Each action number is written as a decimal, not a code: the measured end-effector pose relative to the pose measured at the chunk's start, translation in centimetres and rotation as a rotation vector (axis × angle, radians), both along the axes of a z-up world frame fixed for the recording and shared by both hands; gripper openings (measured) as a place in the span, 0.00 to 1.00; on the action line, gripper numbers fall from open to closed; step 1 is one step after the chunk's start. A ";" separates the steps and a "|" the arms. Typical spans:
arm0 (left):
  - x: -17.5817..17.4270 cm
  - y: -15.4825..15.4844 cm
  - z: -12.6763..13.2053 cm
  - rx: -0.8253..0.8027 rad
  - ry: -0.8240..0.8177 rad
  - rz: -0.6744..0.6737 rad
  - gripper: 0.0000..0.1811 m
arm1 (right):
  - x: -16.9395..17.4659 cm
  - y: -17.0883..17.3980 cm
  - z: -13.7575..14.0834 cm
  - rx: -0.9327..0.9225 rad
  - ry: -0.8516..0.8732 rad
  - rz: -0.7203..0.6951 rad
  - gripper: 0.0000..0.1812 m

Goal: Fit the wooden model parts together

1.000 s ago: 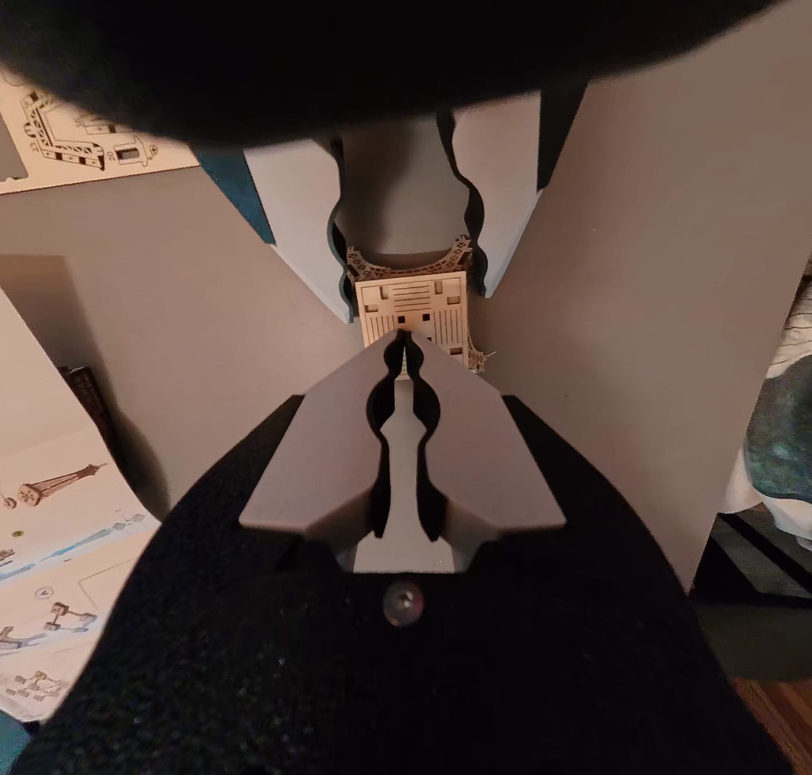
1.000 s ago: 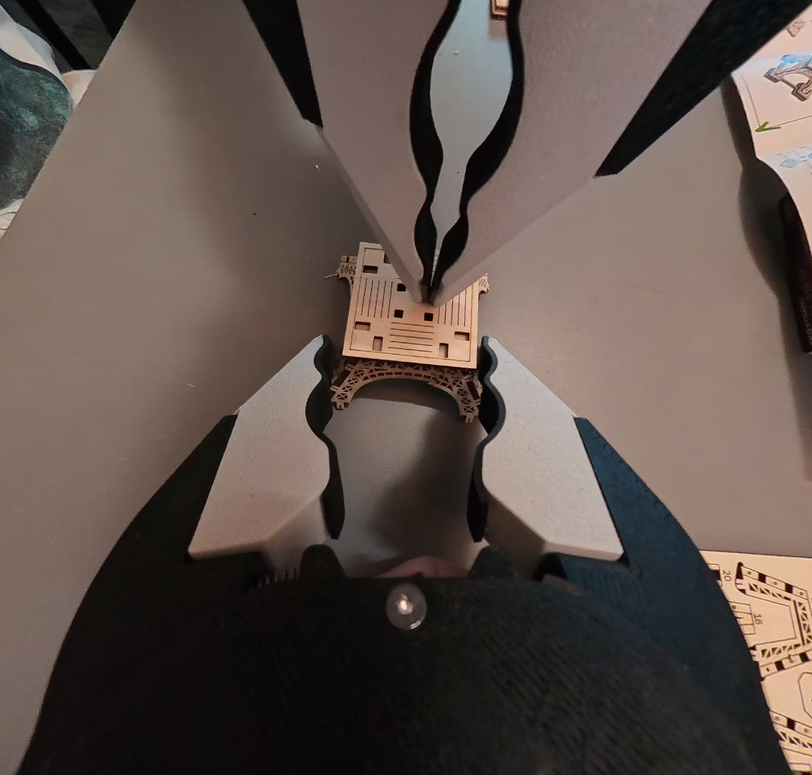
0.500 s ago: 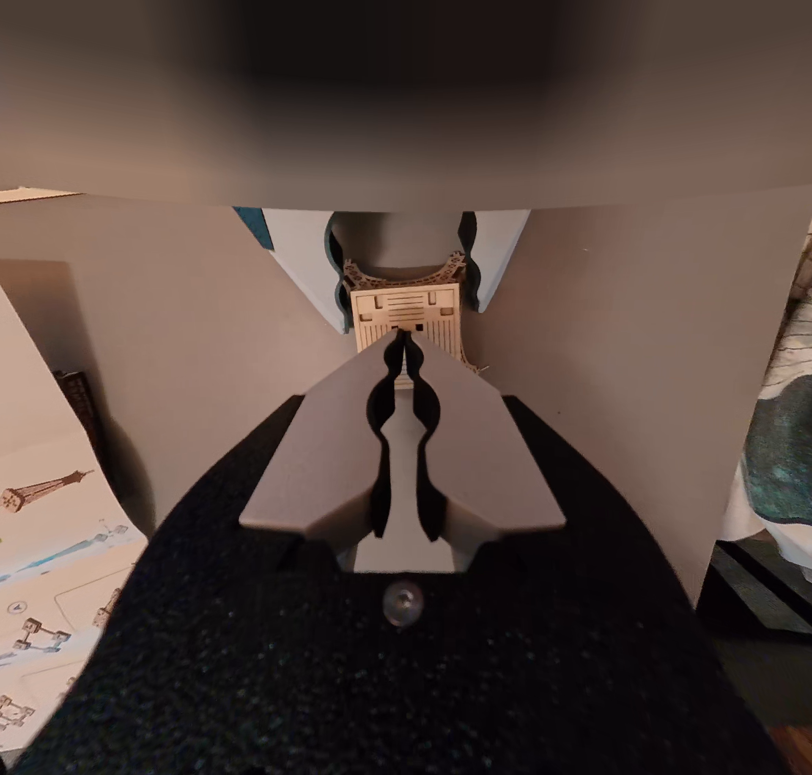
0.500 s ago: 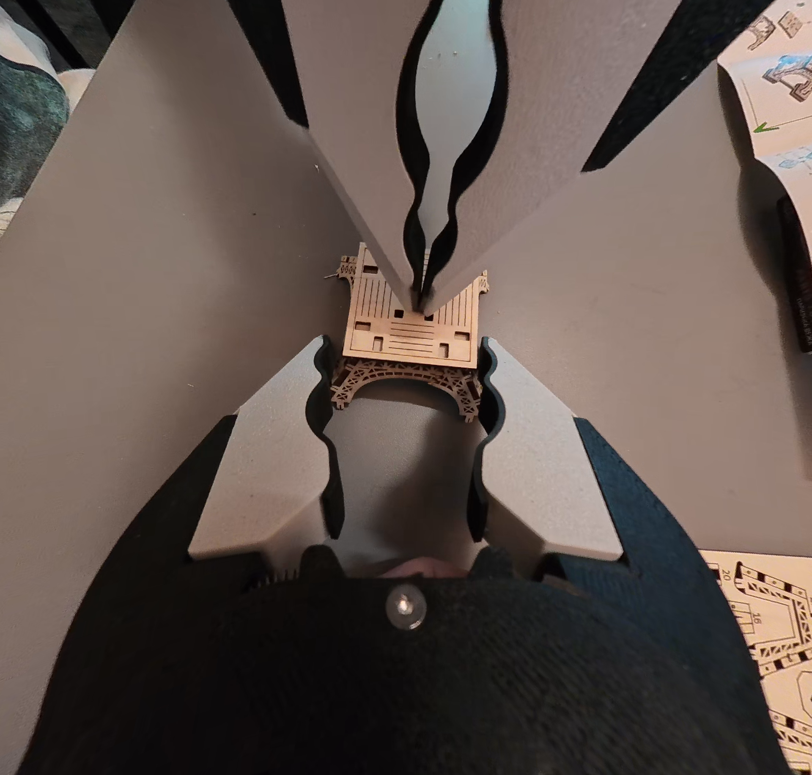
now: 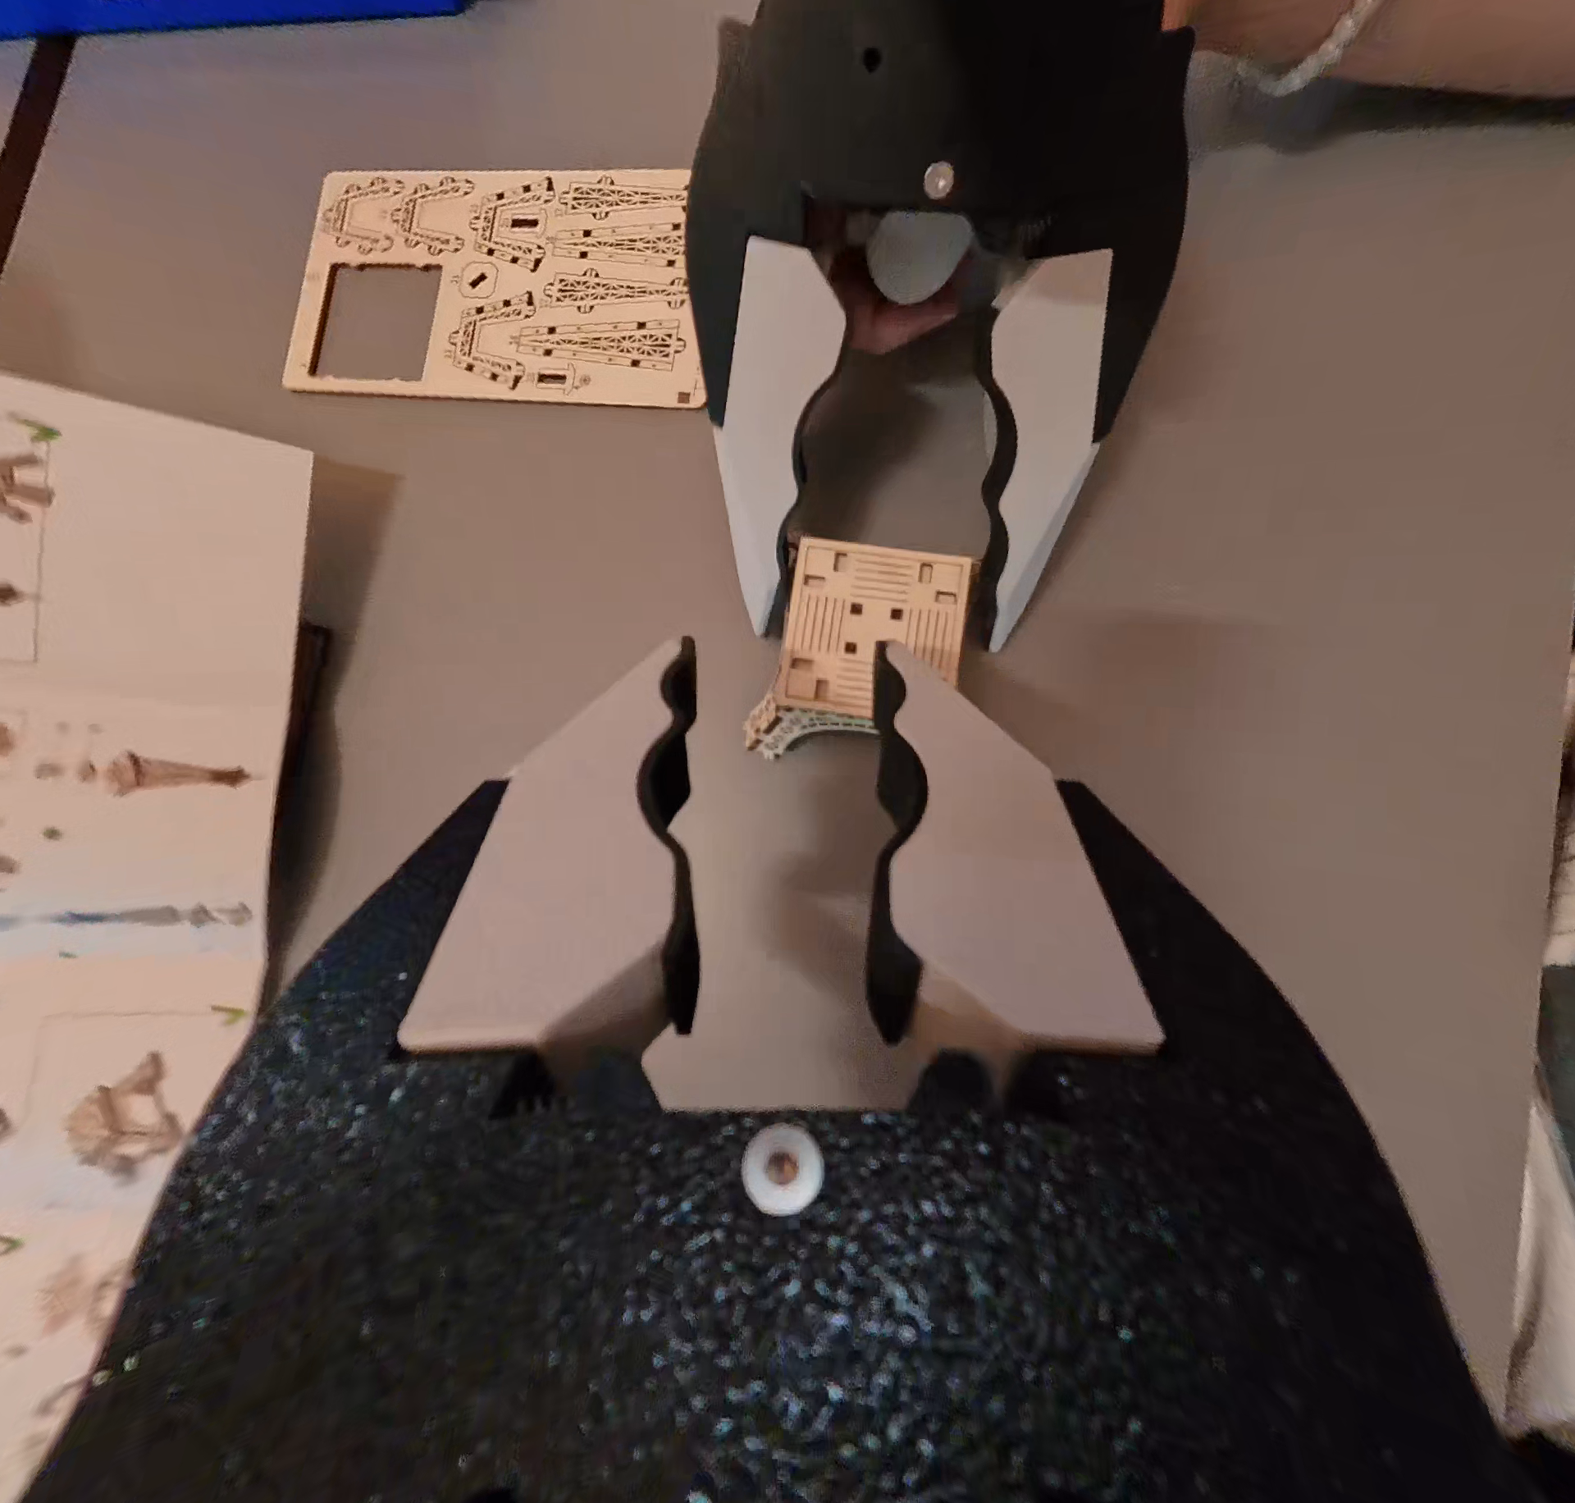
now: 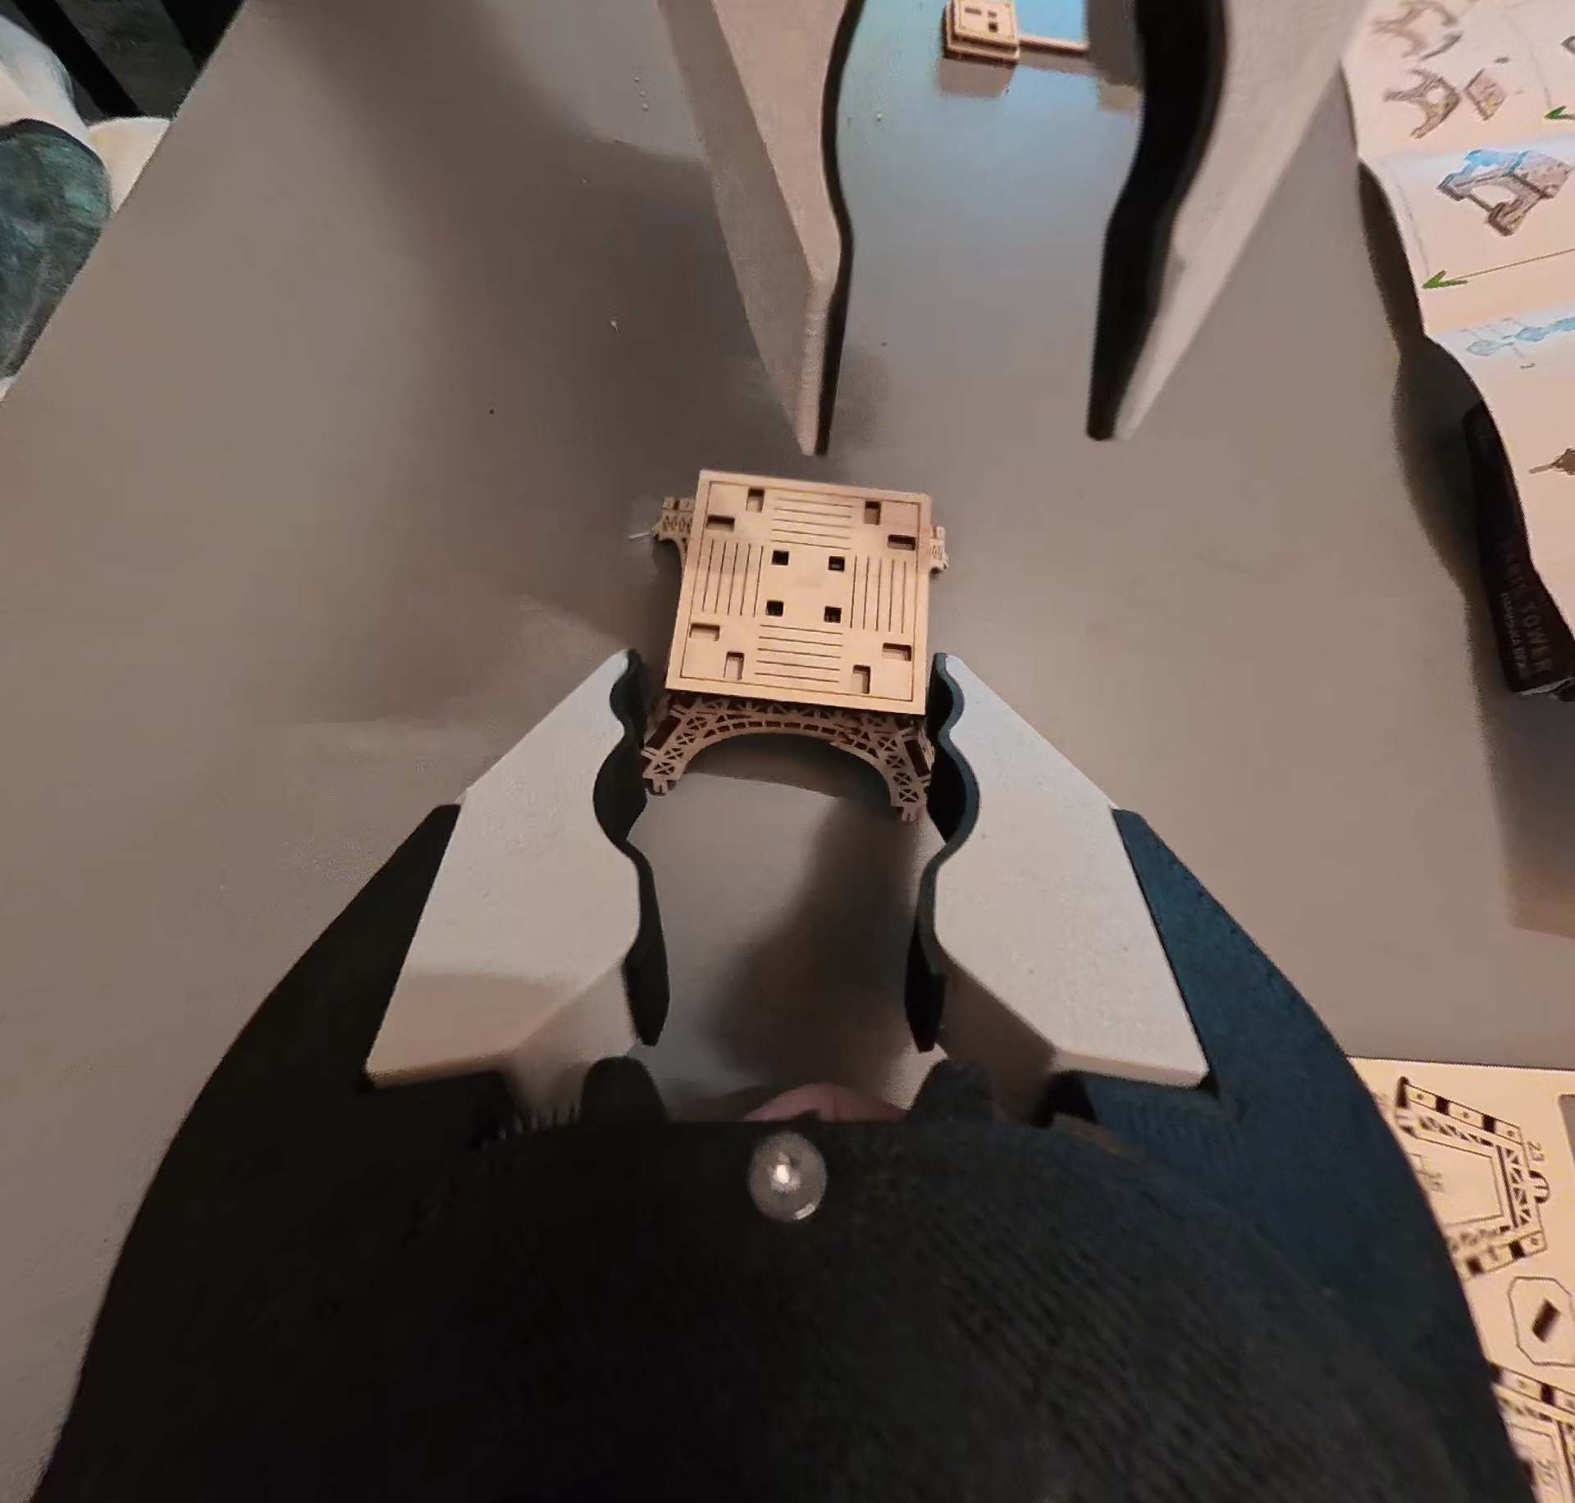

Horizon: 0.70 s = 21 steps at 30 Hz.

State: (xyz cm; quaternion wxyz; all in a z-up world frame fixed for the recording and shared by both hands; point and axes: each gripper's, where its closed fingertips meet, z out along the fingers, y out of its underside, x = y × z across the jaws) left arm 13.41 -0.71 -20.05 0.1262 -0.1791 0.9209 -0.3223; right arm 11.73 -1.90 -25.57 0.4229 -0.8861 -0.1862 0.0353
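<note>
Between the right gripper's (image 6: 780, 678) fingertips sits the wooden tower base (image 6: 797, 610), standing on the grey table (image 6: 341, 524); the jaws are clamped on its near edge, one on each side. Left gripper (image 5: 784, 652) faces it from the opposite side with jaws spread apart, tips hovering just short of the far edge, not touching.

Dim, warm indoor light. The grey tabletop (image 6: 341, 524) carries soft, diffuse shadows, darkest beneath the wooden model (image 6: 801, 601) and the right tongs (image 6: 784, 678). Wide-angle distortion bends the tabletop edges in both views. The instruction sheet (image 5: 128, 780) at the left margin is smeared by blur; the model's cut slots are sharp. No strong glare; speckled highlights show on the black body of the left tongs (image 5: 784, 652).
</note>
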 end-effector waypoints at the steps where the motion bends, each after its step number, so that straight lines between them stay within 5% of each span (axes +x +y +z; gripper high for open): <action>1: -0.3 0.2 -0.3 -0.035 0.006 0.024 0.21 | 0.0 0.0 0.0 0.007 -0.011 0.000 0.35; 12: -2.6 1.6 -2.9 -0.489 0.345 0.386 0.25 | 0.8 0.8 1.1 0.156 -0.236 0.004 0.35; 17: -2.7 0.7 -2.8 -0.690 0.547 0.388 0.29 | 1.1 1.5 1.6 0.219 -0.395 0.009 0.35; 21: -1.8 0.8 -3.3 -0.695 0.557 0.387 0.30 | 1.2 1.7 1.8 0.244 -0.466 0.015 0.35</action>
